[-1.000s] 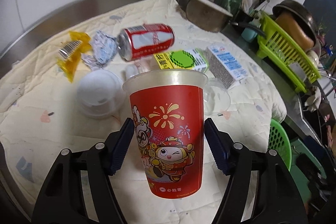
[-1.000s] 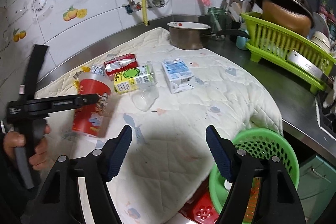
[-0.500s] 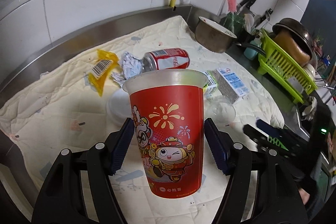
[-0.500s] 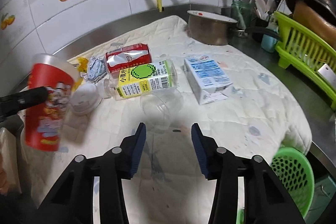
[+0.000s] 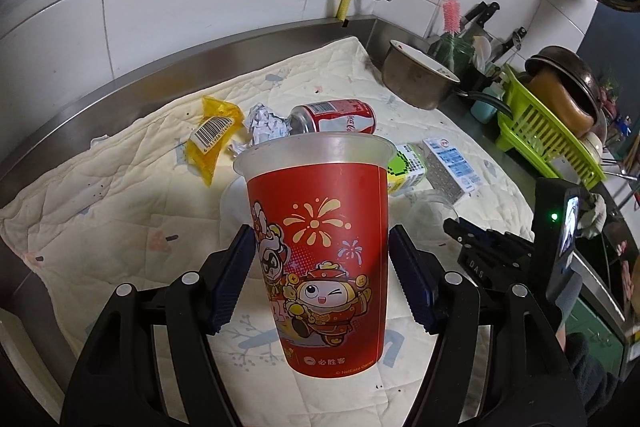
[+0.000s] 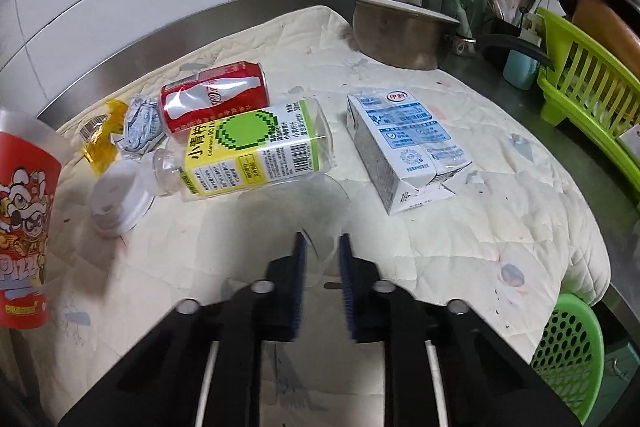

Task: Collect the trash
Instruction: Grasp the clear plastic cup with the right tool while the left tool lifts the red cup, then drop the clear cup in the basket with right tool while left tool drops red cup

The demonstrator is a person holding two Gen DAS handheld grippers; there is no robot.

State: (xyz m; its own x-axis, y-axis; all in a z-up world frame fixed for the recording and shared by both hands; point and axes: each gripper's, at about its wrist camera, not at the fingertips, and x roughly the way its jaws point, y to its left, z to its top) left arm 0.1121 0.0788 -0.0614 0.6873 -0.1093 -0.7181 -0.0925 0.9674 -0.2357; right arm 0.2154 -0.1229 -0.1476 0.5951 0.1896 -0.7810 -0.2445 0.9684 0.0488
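Quilted counter mat (image 6: 460,235), lower centre of right wrist view: clear plastic cup (image 6: 316,203) on its side, rim apparently pinched as right gripper (image 6: 322,259) jaws just narrowed; left gripper (image 5: 322,279) clamps upright red cup (image 5: 320,247).

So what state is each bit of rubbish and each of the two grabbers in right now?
Red cartoon paper cup: upright, lifted, clamped.
Left gripper: shut on the cup.
Right gripper: jaws just closing, pinching the clear plastic cup's rim.
Clear plastic cup: on its side.
Red soda can: on its side, dented.
Green-labelled clear bottle: lying down, uncapped.
Blue-white milk carton: lying flat.
Silver foil wrapper: crumpled.
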